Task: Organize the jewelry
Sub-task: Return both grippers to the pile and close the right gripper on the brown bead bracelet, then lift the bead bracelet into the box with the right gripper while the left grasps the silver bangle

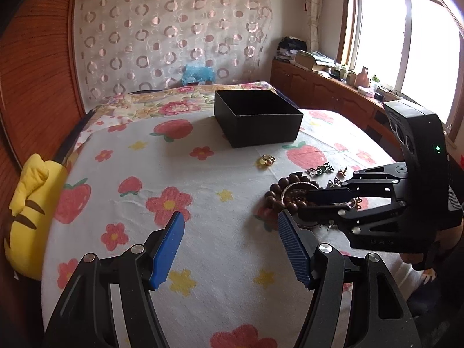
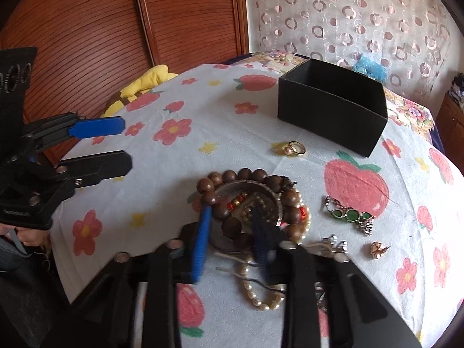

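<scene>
An open black box (image 1: pixel 256 117) (image 2: pixel 333 105) stands on the flowered cloth. A gold ring (image 1: pixel 267 159) (image 2: pixel 295 148) lies in front of it. A pile holds a brown wooden bead bracelet (image 2: pixel 232 200) (image 1: pixel 279 192), a silver bangle (image 2: pixel 261 185), a pearl string (image 2: pixel 261 295), a green stone piece (image 2: pixel 349 214) (image 1: pixel 320 169) and a small earring (image 2: pixel 377 249). My right gripper (image 2: pixel 232 217) (image 1: pixel 316 203) is down on the pile, its jaws straddling the bead bracelet, partly closed. My left gripper (image 1: pixel 232 226) (image 2: pixel 126 145) is open and empty, left of the pile.
A yellow plush toy (image 1: pixel 29 220) (image 2: pixel 145 84) lies at the bed's left edge by a wooden wardrobe (image 2: pixel 101 29). A patterned curtain (image 1: pixel 174 29) hangs behind. A cluttered wooden cabinet (image 1: pixel 333 84) runs under the window at the right.
</scene>
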Demonstrator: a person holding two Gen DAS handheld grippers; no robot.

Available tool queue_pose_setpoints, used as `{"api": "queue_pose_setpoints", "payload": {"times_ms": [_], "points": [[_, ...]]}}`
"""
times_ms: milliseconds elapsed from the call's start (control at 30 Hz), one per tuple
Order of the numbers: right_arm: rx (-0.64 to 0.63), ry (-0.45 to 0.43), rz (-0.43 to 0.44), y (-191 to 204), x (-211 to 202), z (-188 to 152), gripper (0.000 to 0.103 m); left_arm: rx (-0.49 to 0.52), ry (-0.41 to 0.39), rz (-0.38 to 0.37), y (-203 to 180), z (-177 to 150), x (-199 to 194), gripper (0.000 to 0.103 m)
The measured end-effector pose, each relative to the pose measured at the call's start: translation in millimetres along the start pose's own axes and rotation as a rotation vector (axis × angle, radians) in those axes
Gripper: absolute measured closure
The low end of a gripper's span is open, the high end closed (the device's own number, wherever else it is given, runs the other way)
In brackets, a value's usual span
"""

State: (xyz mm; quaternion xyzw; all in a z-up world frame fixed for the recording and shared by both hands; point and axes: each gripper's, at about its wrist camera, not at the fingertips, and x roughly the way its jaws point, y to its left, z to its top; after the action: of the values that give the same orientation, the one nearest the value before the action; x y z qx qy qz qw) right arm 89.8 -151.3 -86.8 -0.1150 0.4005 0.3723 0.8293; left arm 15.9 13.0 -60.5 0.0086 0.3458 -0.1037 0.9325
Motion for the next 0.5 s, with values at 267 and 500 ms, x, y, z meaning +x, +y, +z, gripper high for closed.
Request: {"api": "queue_pose_setpoints", "payload": {"times_ms": [267, 500], "points": [[0.053, -0.091, -0.026, -10, -18, 3, 0.088, 0.005, 0.005, -0.002, -7, -2, 2, 0.039], [0.112, -0.199, -0.115, -31, -47, 14, 0.088, -0.002, 0.018, -0.025, -10, -3, 8, 0.039]]}}
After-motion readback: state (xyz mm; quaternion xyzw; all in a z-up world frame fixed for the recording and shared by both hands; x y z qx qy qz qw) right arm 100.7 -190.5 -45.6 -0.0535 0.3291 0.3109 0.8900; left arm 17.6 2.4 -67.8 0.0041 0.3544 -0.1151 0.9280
